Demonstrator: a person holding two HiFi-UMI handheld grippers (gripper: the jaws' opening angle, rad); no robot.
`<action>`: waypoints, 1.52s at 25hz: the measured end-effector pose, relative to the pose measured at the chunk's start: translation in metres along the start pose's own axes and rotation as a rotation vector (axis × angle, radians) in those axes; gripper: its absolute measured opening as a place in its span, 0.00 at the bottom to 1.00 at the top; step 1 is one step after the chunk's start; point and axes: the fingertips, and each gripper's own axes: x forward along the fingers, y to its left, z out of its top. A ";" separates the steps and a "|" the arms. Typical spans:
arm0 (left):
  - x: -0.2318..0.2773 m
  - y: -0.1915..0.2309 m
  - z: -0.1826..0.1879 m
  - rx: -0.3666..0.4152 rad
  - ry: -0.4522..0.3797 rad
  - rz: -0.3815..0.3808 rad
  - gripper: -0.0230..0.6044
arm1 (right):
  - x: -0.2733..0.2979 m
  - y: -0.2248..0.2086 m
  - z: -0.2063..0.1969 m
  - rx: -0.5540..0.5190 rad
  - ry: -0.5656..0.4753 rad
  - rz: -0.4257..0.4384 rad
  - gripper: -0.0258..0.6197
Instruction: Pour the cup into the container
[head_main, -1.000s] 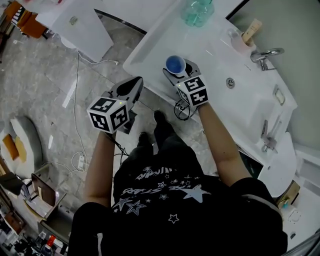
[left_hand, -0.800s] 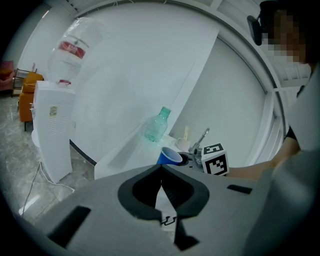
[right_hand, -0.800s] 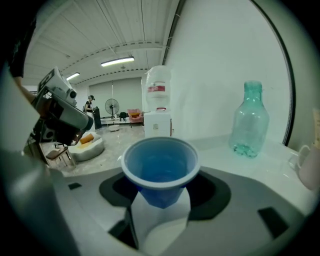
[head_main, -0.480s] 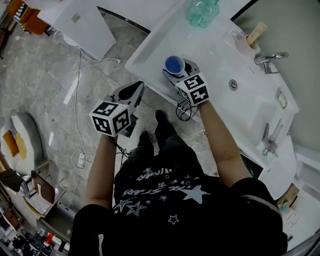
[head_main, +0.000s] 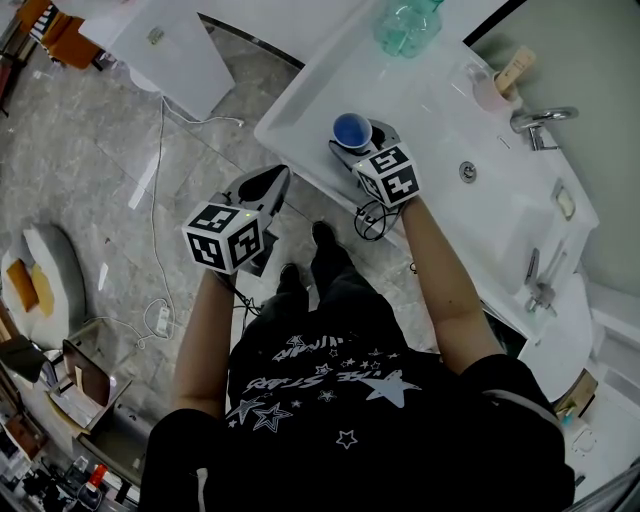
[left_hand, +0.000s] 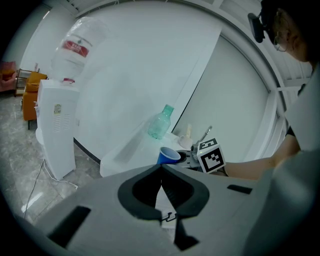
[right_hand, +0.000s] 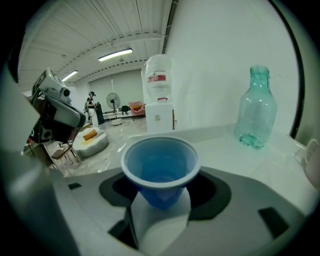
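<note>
A blue plastic cup (head_main: 351, 130) stands upright between the jaws of my right gripper (head_main: 353, 142), which is shut on its lower body near the front edge of the white counter (head_main: 430, 95). From the right gripper view the cup (right_hand: 160, 165) fills the centre, and I cannot tell what is inside it. The teal glass bottle (head_main: 405, 24) stands at the counter's far end, well beyond the cup, and also shows as the bottle (right_hand: 256, 107). My left gripper (head_main: 274, 176) hangs over the floor, left of the counter, shut and empty (left_hand: 161, 169).
A sink with a drain (head_main: 468, 172) and a faucet (head_main: 540, 118) lies right of the cup. A small pink holder (head_main: 492, 92) sits near the faucet. A white water dispenser (left_hand: 57, 125) stands on the floor to the left, with a cable (head_main: 160, 170) trailing beside it.
The right gripper and the cup have crept slightly to the right in the view. The left gripper has barely moved.
</note>
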 end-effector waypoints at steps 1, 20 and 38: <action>0.000 0.000 0.000 0.001 0.001 0.000 0.06 | 0.001 0.000 -0.001 0.000 0.004 0.001 0.47; -0.015 0.008 0.004 -0.019 -0.029 0.002 0.06 | 0.000 0.002 -0.002 -0.066 0.037 -0.024 0.58; -0.066 -0.030 0.002 0.042 -0.079 -0.117 0.06 | -0.099 0.033 -0.001 -0.012 -0.031 -0.236 0.57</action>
